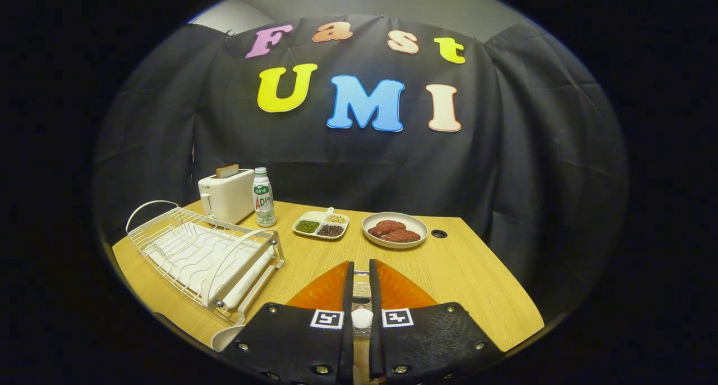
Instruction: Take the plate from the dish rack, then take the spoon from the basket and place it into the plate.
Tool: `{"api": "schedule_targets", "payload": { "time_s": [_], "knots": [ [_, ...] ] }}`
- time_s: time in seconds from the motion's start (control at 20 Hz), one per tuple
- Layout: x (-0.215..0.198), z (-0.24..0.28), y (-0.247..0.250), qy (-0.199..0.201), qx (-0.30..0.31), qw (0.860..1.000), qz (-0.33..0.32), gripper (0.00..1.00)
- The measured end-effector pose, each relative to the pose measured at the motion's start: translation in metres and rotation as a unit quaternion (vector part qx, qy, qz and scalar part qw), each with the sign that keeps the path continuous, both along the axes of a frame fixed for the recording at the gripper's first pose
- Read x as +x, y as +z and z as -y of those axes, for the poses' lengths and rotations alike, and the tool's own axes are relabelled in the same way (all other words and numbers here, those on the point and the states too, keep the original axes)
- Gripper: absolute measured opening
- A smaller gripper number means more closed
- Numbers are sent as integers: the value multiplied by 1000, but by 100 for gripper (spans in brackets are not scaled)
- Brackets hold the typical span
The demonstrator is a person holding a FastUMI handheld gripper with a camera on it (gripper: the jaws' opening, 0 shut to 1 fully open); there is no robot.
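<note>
One gripper point(361, 273), fingers nearly together, pinches the orange plate point(398, 290) on edge, presumably to carry it. Dish rack point(202, 256) stands beside, on the counter point(471, 278).

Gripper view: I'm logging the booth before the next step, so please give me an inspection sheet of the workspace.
Surface: wooden table, with a small round hole near its far edge.
Job's things: white wire dish rack, slots bare; orange plate lying flat under the fingers.
Clutter: toaster with a bread slice in it, bottle beside it, divided tray of beans, dish of brown patties.
Grippers: tool has its fingers nearly together over the orange plate, with a small white rounded thing between them; what it is and whether it is gripped is unclear.
Cables: nothing seen.
Surroundings: black cloth wall behind the table.
</note>
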State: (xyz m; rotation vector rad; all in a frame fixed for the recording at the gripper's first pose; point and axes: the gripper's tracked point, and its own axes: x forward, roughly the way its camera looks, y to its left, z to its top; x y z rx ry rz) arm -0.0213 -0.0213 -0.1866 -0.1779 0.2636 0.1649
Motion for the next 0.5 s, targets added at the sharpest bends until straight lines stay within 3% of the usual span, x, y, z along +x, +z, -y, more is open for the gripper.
{"api": "schedule_targets", "payload": {
  "time_s": [0.5],
  "knots": [
    [-31, 9, 81, -2, -2, 1000, 17, 11]
  ]
}}
